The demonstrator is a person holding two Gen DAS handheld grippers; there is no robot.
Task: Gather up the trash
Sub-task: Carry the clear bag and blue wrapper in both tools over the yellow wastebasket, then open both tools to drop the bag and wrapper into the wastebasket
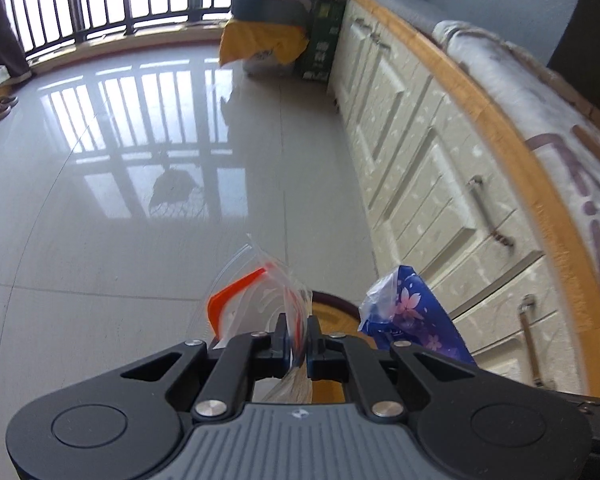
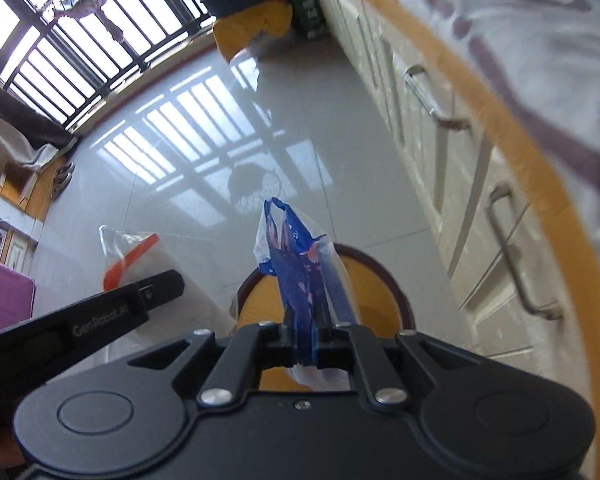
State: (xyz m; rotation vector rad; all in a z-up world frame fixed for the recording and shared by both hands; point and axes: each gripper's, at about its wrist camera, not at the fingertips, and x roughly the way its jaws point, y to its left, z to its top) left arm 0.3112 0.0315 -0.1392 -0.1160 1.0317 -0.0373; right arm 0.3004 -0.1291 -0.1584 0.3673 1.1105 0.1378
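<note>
Trash in both claws right now, so pickup looks done & the drop is what's left. Left claw (image 1: 297,340) is clamped on a clear zip bag w/ an orange strip (image 1: 256,300); the film is pinched flat between the pads, the rest fanning out ahead of the tips. Right claw (image 2: 311,340) is clamped on a blue flowered plastic wrapper (image 2: 296,264), which sticks up and forward from the closed jaws. Both pieces hang over a round bin w/ a dark rim and yellowish inside (image 2: 384,280), sitting on the glossy tile floor (image 1: 120,200) just beside the cream drawer fronts (image 1: 420,184) under the wood-edged counter (image 1: 512,136). Nothing else loose shows on the floor in these views, tho far corners are cluttered & hard to read. Judgement: task is well along, release into the bin not yet done.

Pose: both claws tilt steeply down toward the bin, side by side, left one's black body (image 2: 100,312) showing in the right view's lower left. Wrapper sits nearer the drawers, zip bag on the open-floor side. Risk: light film may cling to the pads or drift past the rim on release.
</note>
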